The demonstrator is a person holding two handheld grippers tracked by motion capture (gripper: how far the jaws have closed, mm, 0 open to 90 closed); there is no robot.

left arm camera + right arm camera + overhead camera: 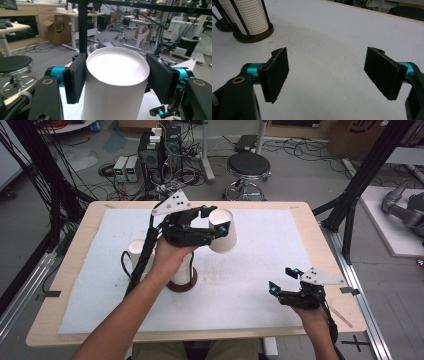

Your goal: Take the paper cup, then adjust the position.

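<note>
While clamped in left claw: 1 white cup, 2 cup stacks.

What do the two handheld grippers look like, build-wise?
Both match: the left gripper and right gripper have black bodies, teal-blue fittings at the jaw mounts and flat, rectangular black jaws. Brass-coloured rings sit in the black linkage arms. Each carries a grey three-cornered plate with dark dots on top, and a black cable trails back. The forearms are bare, without sleeves.

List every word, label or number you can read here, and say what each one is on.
"SF": printed on the side of the open cardboard box on the floor behind the table, seen in the left gripper view.
The white cup, the cup stack and the white mat carry no print.
</note>
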